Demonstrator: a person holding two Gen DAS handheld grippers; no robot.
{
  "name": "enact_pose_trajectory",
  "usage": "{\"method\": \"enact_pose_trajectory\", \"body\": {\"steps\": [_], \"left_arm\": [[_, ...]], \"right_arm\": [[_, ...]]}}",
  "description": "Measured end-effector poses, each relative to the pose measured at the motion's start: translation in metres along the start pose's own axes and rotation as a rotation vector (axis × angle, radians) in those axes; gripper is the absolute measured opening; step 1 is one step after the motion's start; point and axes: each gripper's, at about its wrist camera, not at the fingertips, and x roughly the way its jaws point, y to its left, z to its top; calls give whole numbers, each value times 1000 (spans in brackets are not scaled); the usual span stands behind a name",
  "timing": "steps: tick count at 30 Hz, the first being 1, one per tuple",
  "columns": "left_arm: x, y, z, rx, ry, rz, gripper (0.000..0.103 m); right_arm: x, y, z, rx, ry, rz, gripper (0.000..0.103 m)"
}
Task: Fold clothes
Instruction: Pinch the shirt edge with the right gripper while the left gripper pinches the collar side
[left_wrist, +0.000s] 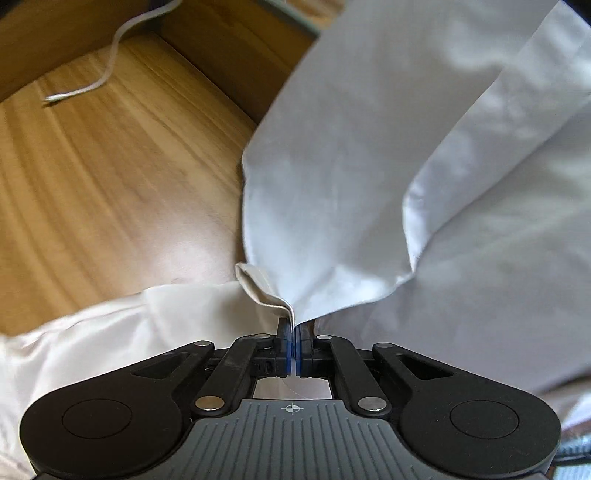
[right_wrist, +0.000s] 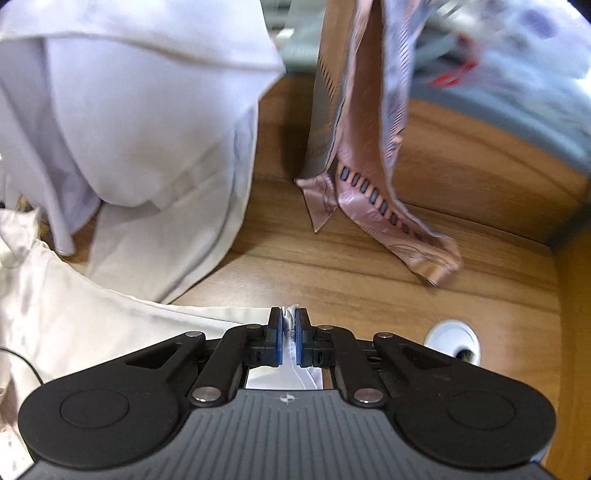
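Wood-grain tabletop (left_wrist: 110, 177) fills the left of the left wrist view, with a white cable (left_wrist: 107, 70) at upper left. We see our left gripper (left_wrist: 294, 332) clenched on a hem of the white garment (left_wrist: 369, 184), which billows up across the right of that frame. In the right wrist view our right gripper (right_wrist: 290, 325) pinches white fabric at bottom centre, and a pink patterned scarf (right_wrist: 369, 177) hangs at upper centre, its end on the wood.
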Motion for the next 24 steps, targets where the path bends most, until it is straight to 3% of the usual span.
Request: {"method": "enact_pose_trajectory", "body": {"steps": [7,17,21,24], "left_arm": [[-79,37,-16,19,-18,-68,4],[-144,68,-38,146,-26,-132,4],[-144,80,-34,218,-23,-155,5],[-143,88,-36,238,24,-162,7]], "right_arm": [[-76,18,-60,52,-89,-25,7],[-127,51,-141,120,-104,-50,7],[-132,65,-165,149,-103,-75,7],[-132,75,-179,170,-110,-100,7]]}}
